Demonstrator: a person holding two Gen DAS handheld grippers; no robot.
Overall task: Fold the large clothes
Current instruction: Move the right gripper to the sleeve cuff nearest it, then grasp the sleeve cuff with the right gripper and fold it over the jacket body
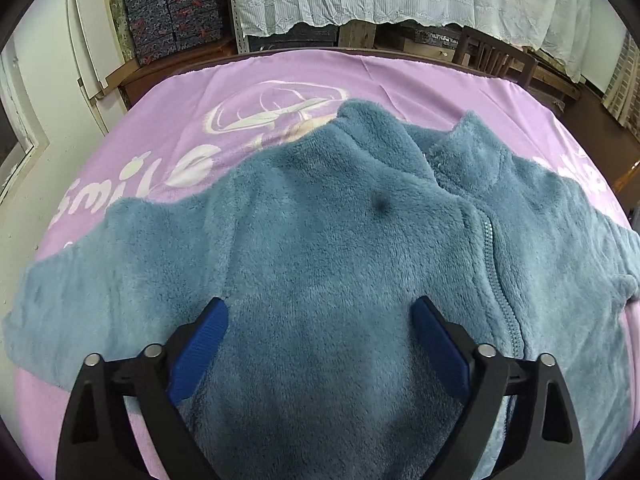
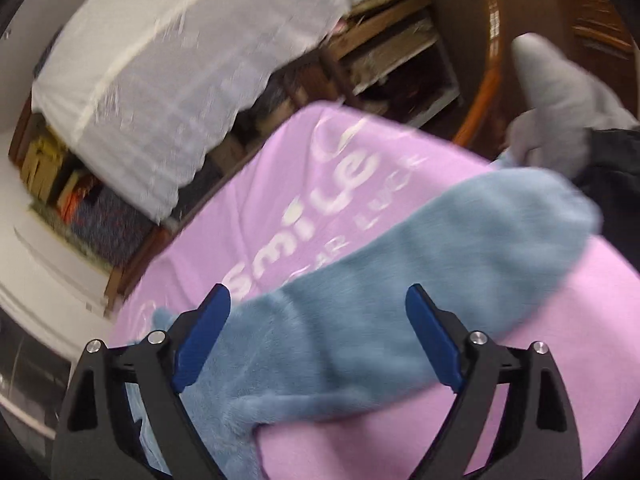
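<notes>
The left gripper point(image 1: 318, 314) tilts steeply down, its jaws spread wide, and the blue pads point(image 1: 200, 354) press on nothing; fleece lies under the gap between them, with no grip on it. The right gripper point(image 2: 318, 304) slants down more gently, rolled to one side, with its jaws also standing wide, and a sleeve runs beneath and between the fingers unclamped. Beyond its right finger, far off, a gloved hand point(image 2: 560, 100) shows, thumb raised.

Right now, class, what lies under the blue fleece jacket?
A pink cloth with white "smile" lettering lies under the jacket and shows around it. The part of the print beneath the fleece is covered, and so is whatever the cloth rests on.
</notes>
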